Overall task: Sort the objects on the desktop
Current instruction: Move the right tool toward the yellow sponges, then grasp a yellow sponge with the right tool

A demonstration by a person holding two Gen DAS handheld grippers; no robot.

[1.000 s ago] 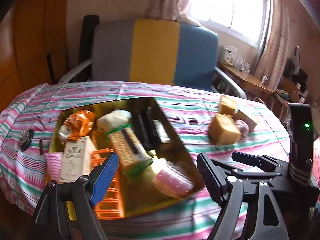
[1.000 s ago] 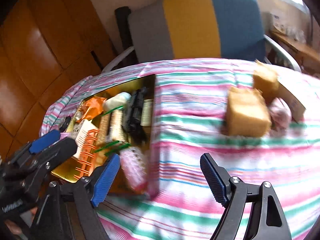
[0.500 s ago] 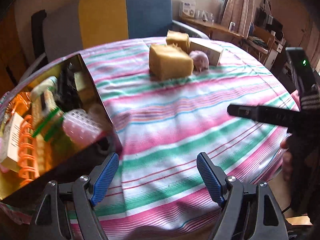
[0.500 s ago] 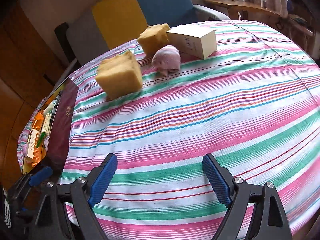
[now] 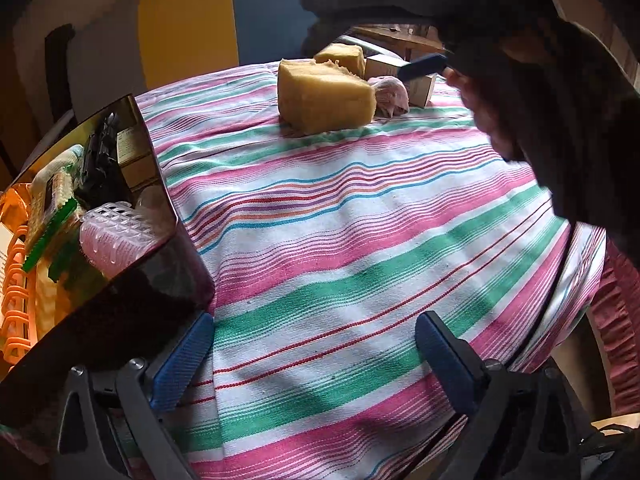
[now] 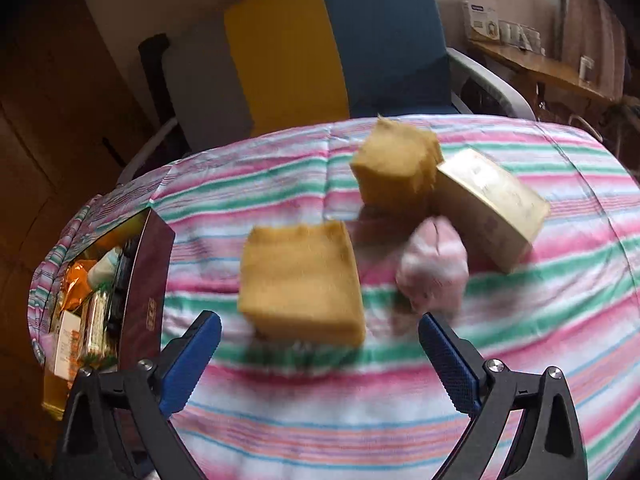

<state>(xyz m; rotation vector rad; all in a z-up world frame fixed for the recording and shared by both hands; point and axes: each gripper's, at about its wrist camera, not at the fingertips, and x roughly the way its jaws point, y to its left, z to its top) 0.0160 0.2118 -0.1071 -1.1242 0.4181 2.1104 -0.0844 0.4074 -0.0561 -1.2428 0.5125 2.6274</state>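
Opening wide over the striped tablecloth [image 5: 320, 240], the left gripper [image 5: 312, 354] holds nothing, its jaws beside the filled storage box [image 5: 152, 276]. Likewise opening and empty, the right gripper [image 6: 320, 354] points at a large yellow sponge [image 6: 300, 280], with a smaller sponge [image 6: 394, 164], pink bundle [image 6: 434, 270] and carton [image 6: 492, 204] clustered behind.

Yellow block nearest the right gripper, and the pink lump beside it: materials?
Yellow block: looks like sponge foam, matte, with a ragged torn edge in the left wrist view. Pink lump: probably soft crumpled fabric or thin wrap, creased; too blurred to settle.
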